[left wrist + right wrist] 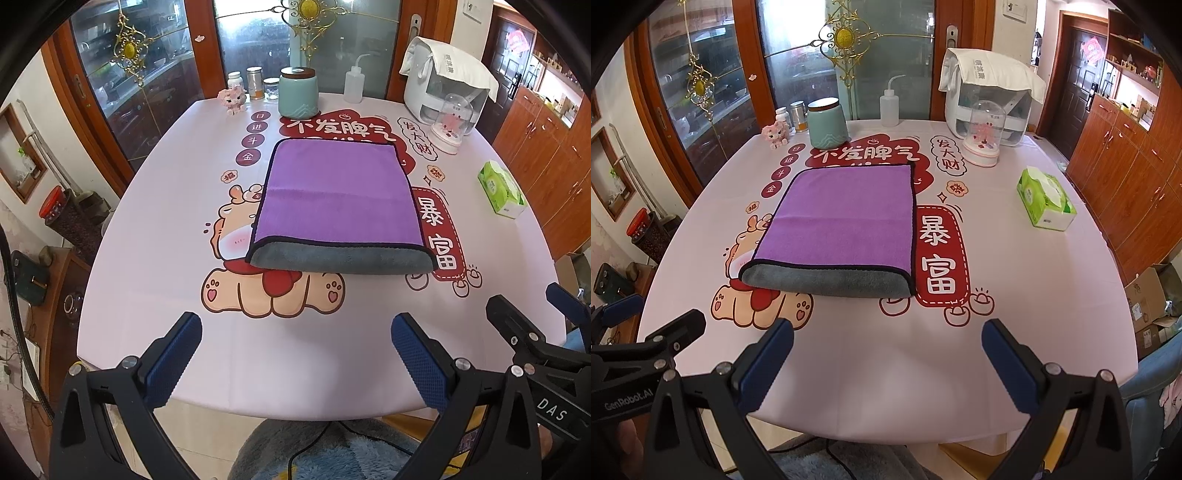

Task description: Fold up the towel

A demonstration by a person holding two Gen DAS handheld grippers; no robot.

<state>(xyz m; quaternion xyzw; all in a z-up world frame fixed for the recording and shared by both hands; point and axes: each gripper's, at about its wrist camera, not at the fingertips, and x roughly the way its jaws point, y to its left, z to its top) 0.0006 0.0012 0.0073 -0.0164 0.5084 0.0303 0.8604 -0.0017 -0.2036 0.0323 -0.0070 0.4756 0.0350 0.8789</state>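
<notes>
A purple towel [338, 195] with a grey underside and dark trim lies folded flat in the middle of the table; it also shows in the right wrist view [842, 221]. Its grey folded edge faces me. My left gripper [295, 328] is open and empty, held above the table's near edge, well short of the towel. My right gripper [886, 330] is open and empty too, beside the left one. The right gripper's fingers [517, 321] show at the right of the left wrist view, and the left gripper's fingers [679, 325] at the left of the right wrist view.
The table [155, 280] has a pink printed cloth. At the back stand a teal jar [298, 90], small bottles [254, 83], a pink figurine [233, 99], a squeeze bottle [354, 83], a white appliance [443, 88] and a glass dome [452, 123]. A green tissue box [1047, 201] lies right.
</notes>
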